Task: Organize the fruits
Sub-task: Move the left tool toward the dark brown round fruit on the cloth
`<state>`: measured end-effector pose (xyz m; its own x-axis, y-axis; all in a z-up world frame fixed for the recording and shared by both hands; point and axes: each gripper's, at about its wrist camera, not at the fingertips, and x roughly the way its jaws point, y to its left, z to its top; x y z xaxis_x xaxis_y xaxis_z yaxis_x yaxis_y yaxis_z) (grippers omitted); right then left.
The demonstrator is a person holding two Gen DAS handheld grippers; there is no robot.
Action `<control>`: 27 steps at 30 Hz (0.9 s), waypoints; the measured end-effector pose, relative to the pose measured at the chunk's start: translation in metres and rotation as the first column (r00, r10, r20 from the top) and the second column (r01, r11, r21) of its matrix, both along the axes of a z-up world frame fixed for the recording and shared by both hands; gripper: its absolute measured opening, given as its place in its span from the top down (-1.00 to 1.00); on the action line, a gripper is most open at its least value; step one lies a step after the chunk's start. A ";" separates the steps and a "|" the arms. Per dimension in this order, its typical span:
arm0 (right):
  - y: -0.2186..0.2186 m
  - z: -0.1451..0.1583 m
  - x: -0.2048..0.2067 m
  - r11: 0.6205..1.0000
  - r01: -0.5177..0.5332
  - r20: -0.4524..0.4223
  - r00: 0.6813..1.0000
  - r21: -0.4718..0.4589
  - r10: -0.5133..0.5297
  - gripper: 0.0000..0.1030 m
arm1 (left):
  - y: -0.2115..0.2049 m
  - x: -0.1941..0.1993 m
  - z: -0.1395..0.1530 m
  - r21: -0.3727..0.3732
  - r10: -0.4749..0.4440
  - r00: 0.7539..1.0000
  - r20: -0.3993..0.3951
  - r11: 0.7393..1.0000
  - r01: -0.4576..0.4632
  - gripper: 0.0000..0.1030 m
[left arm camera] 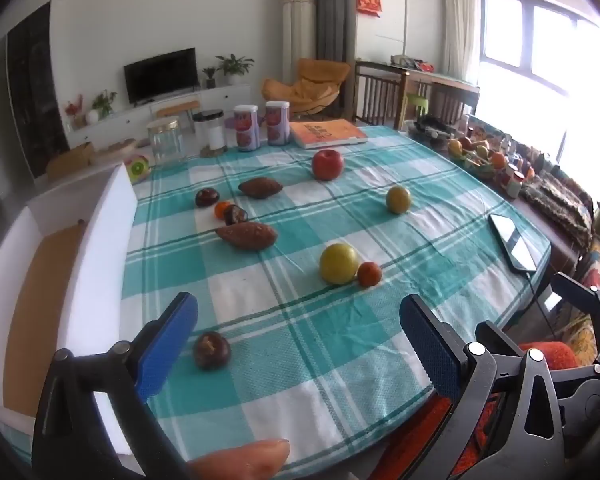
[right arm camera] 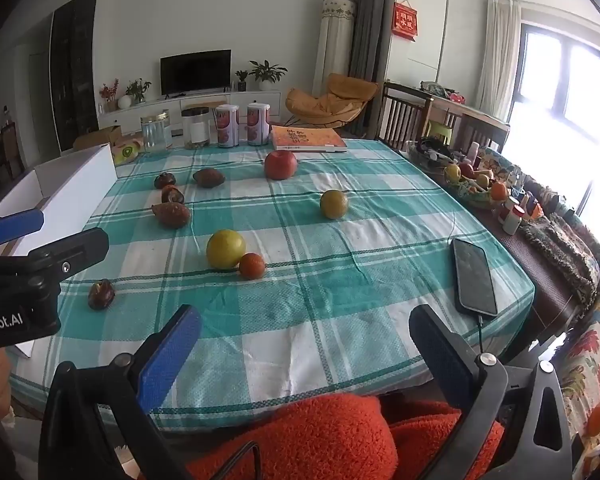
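Two grippers, left (left arm camera: 298, 344) and right (right arm camera: 304, 354), jaws spread, empty; nearest sweet potato (left arm camera: 246, 235) lying long axis left-right.

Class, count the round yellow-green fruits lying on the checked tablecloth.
2. One yellow-green fruit near the middle, touching a small orange fruit; the other farther back right, alone.

Right gripper (right arm camera: 300, 354) gaping above near tablecloth (right arm camera: 340, 280); yellow fruit (right arm camera: 225, 249) touching small orange (right arm camera: 252, 265), phone (right arm camera: 474, 277) right
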<state>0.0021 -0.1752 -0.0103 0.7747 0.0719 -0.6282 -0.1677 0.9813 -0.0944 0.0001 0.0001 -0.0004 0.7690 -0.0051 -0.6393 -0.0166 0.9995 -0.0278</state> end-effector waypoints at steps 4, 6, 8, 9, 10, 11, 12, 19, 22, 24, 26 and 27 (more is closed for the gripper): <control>0.000 0.001 -0.002 1.000 0.002 0.006 1.000 -0.003 -0.002 -1.00 | 0.005 0.006 -0.008 0.045 0.039 0.999 -0.009 0.998 -0.038 -0.98; 0.004 0.001 -0.003 1.000 -0.004 0.007 1.000 -0.010 0.004 -1.00 | 0.008 0.005 -0.011 0.038 0.058 0.998 -0.006 0.998 -0.057 -0.98; 0.005 -0.002 -0.001 1.000 -0.011 0.000 1.000 -0.013 0.011 -1.00 | 0.012 0.004 -0.007 0.036 0.069 0.998 -0.001 0.997 -0.069 -0.98; 0.005 -0.001 -0.001 1.000 -0.013 -0.002 1.000 -0.015 0.013 -1.00 | 0.012 0.003 -0.008 0.042 0.067 0.998 0.005 0.997 -0.067 -0.98; 0.006 -0.004 -0.002 1.000 -0.015 0.002 1.000 -0.019 0.015 -1.00 | 0.010 0.004 -0.003 0.059 0.067 0.998 0.000 0.996 -0.067 -0.98; 0.006 -0.003 -0.002 1.000 -0.018 0.003 1.000 -0.020 0.018 -1.00 | 0.010 0.004 -0.002 0.060 0.063 0.998 0.002 0.996 -0.063 -0.98; 0.006 -0.001 -0.001 0.999 -0.026 0.006 1.000 -0.029 0.026 -1.00 | 0.009 0.004 0.000 0.058 0.054 0.999 -0.001 0.997 -0.054 -0.98; 0.003 0.050 0.009 0.854 -0.053 0.054 0.994 -0.517 0.095 -1.00 | 0.015 0.008 0.035 -0.009 -0.005 0.999 0.049 1.000 0.006 -0.98; -0.003 0.057 0.014 0.889 -0.084 0.021 0.994 -0.450 0.104 -1.00 | 0.017 0.008 0.034 -0.061 -0.007 0.999 0.043 0.998 0.010 -0.98; -0.006 0.050 0.013 0.954 -0.109 -0.013 0.994 -0.280 0.110 -1.00 | 0.015 0.007 0.021 -0.067 -0.006 1.000 0.014 0.998 0.007 -0.98; -0.004 0.034 0.009 0.987 -0.102 -0.012 0.995 -0.126 0.101 -1.00 | 0.012 0.004 0.007 -0.041 -0.007 1.000 -0.014 0.999 0.007 -0.98; -0.001 0.025 0.007 0.994 -0.083 -0.001 0.997 -0.068 0.084 -1.00 | 0.011 0.003 0.000 -0.019 -0.005 1.000 -0.023 1.000 0.005 -0.98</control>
